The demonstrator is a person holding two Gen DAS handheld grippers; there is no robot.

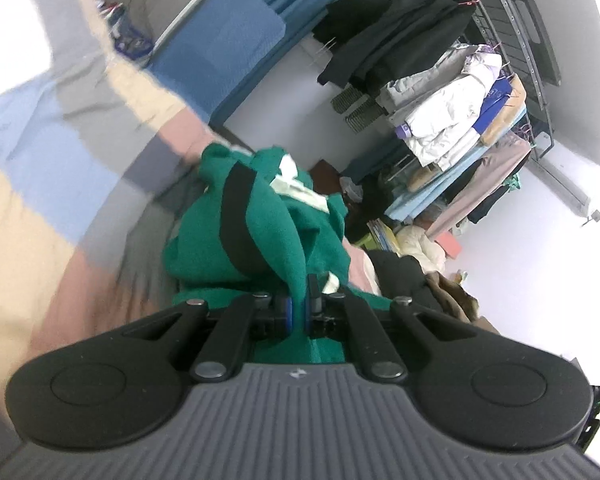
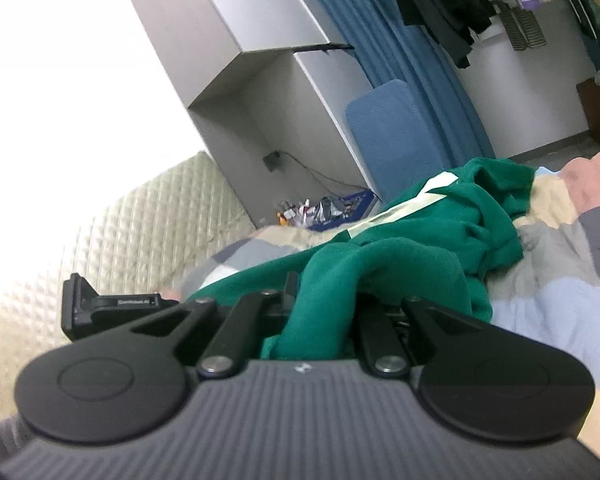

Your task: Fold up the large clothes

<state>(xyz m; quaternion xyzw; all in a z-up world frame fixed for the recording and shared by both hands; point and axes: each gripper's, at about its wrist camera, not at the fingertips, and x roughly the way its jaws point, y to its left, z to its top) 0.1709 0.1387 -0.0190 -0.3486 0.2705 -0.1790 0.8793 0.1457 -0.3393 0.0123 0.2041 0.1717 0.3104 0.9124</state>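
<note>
My left gripper (image 1: 299, 306) pinches the green garment (image 1: 256, 236) at frame centre; my right gripper (image 2: 320, 312) clamps another fold of it, bunched centre-right above.

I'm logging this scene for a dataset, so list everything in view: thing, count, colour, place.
green garment: one, green with pale stripes and a black band, bunched on the bed, pinched at both ends.
patchwork quilt: one, blue, beige, grey and pink, under the garment.
curtain: one, blue, far wall.
chair back: one, blue, before the curtain.
hanging clothes: many, black, white, pastel, on a rack.
quilted headboard: one, cream, left.
left gripper: black, fingers shut on green cloth.
right gripper: black, cloth between its fingers.
</note>
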